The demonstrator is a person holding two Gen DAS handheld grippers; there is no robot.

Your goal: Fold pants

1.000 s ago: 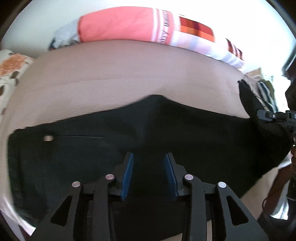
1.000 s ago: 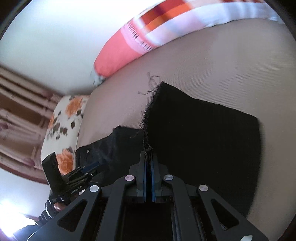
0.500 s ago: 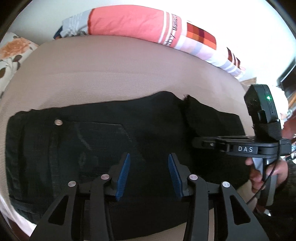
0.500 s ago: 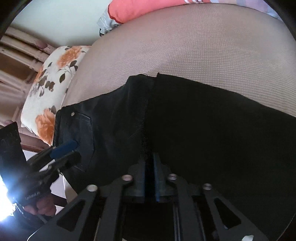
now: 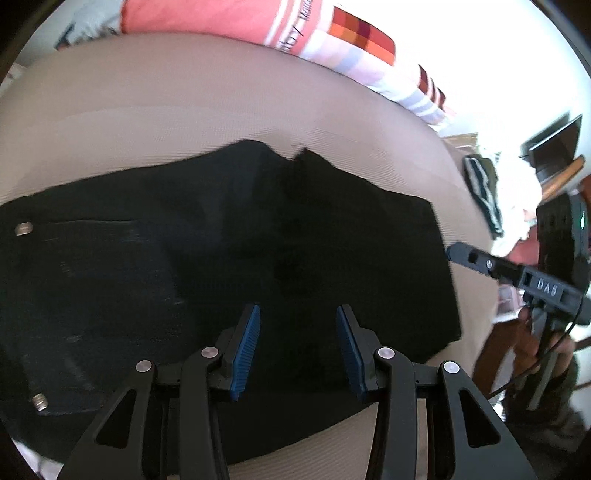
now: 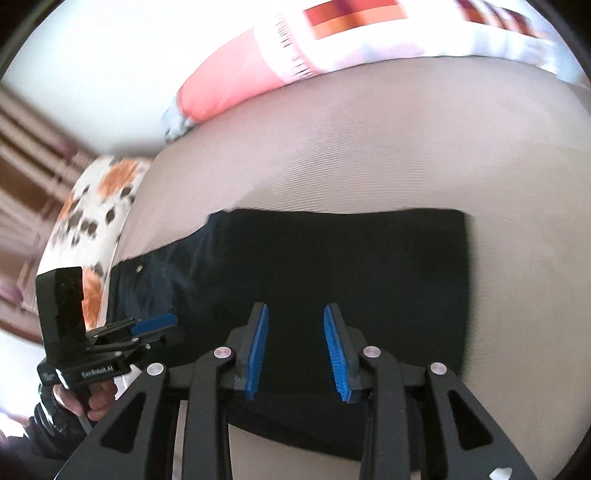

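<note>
**Leg end laid over, pants folded once**

On the beige bed (image 6: 369, 140) the black pants (image 6: 332, 266) lie flat, doubled over themselves: in the left wrist view the frayed leg end sits on top near the middle of the garment, with the pocket rivets showing at the left and a clean folded edge at the right. In the right wrist view the same bundle reads as a tidy dark rectangle with a straight right-hand edge.

The right claw (image 6: 295, 347) has just been opening, and nothing is between its blue pads now; it stands parted above the near edge of the cloth, the fabric it carried lying on the pile. The left claw (image 5: 297, 347) is also parted, over the middle of the pants, gripping nothing (its pads do not appear to press the cloth).

My reading is that one lengthwise-shortening fold is done and the release is finished. What looks left is at least one more fold to bring the waist end and the folded end together, plus some smoothing, since the top layer's edge lies a little crooked.

No containers are in view; only a striped pillow (image 5: 229, 22) and a floral cushion (image 6: 92, 206) share the bed's far side.
</note>
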